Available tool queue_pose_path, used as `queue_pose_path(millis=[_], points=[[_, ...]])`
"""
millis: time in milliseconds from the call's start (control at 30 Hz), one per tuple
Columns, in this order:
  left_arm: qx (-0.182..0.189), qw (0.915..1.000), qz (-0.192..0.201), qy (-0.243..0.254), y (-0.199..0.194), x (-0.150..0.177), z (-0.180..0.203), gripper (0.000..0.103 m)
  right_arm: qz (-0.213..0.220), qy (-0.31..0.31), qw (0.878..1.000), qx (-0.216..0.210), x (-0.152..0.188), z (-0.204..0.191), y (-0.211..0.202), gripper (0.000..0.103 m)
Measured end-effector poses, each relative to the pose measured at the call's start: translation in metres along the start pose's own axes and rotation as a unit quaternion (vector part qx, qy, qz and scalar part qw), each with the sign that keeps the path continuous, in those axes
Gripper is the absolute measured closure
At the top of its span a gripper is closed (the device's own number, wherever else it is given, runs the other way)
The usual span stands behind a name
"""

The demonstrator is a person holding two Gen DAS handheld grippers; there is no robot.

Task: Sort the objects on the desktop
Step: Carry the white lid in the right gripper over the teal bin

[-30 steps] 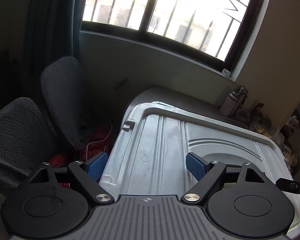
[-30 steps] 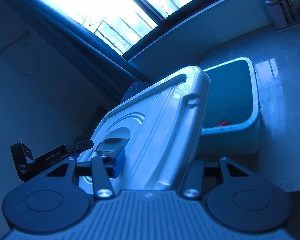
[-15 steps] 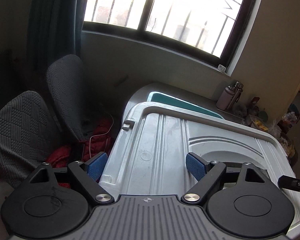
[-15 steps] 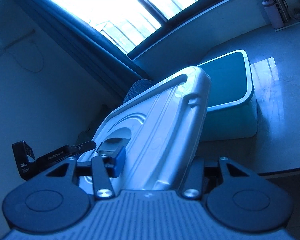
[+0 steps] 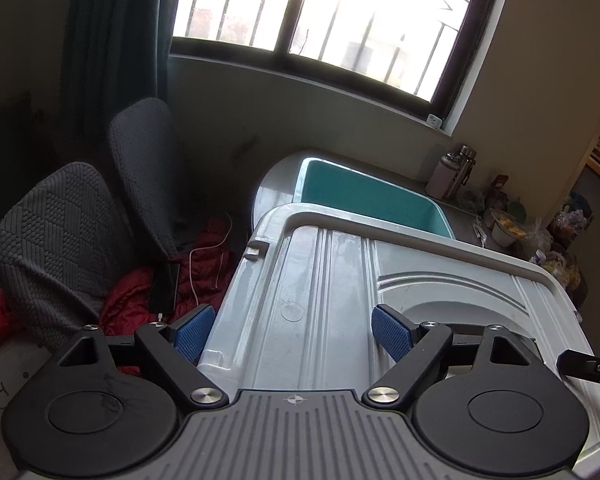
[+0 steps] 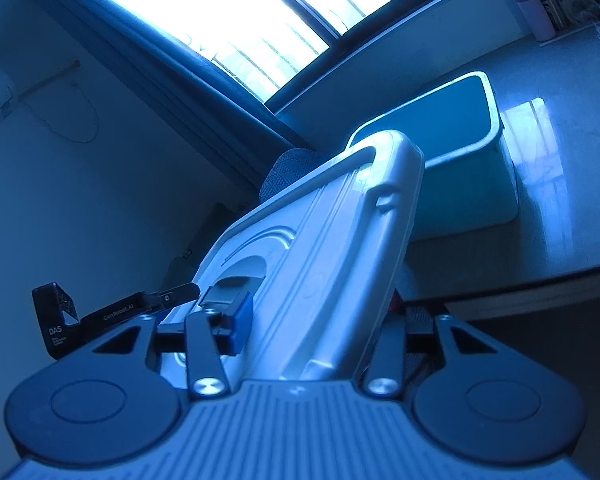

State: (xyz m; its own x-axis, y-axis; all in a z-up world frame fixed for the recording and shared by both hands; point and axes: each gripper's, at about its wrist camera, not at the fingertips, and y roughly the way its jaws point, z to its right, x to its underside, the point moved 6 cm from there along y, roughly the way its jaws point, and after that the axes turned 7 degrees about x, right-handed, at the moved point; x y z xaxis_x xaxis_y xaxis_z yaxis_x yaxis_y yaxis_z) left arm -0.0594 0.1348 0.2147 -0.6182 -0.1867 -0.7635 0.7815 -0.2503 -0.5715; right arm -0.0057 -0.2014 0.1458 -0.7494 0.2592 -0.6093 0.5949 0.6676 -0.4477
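Two grippers hold one big white plastic lid [image 5: 332,280] with ridges on it.

From the left wrist, the left gripper [image 5: 292,330] has its blue pads [image 5: 392,334] spread wide around the near corner of the lid. One pad sits just beside the lid's left edge and the other lies on its top. I cannot tell if they squeeze it. Past the lid stands a teal plastic bin with a white rim [image 5: 440,210] on the pale round tabletop [image 5: 276,180]. A pink bottle [image 5: 440,176] stands far back on the tabletop. Two grey chairs [image 5: 56,216] and a red cloth [image 5: 204,256] are on the left.

From the right wrist, the right gripper [image 6: 312,326] is closed on the lid's edge, one blue pad on top and the other finger hidden below. The lid is tilted up, with its far end in front of the teal bin [image 6: 496,120].
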Motion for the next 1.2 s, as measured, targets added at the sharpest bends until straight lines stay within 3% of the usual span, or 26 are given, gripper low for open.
queue_pose_path(millis=[667, 1200], points=[[-0.007, 0.9999, -0.014, 0.002, -0.072, 0.089, 0.000, 0.017, -0.013, 0.019, 1.000, 0.000, 0.093, -0.009, -0.066, 0.057], [-0.011, 0.9998, -0.012, 0.008, -0.100, 0.103, -0.005, 0.017, -0.009, 0.022, 1.000, -0.005, 0.116, -0.020, -0.078, 0.057]])
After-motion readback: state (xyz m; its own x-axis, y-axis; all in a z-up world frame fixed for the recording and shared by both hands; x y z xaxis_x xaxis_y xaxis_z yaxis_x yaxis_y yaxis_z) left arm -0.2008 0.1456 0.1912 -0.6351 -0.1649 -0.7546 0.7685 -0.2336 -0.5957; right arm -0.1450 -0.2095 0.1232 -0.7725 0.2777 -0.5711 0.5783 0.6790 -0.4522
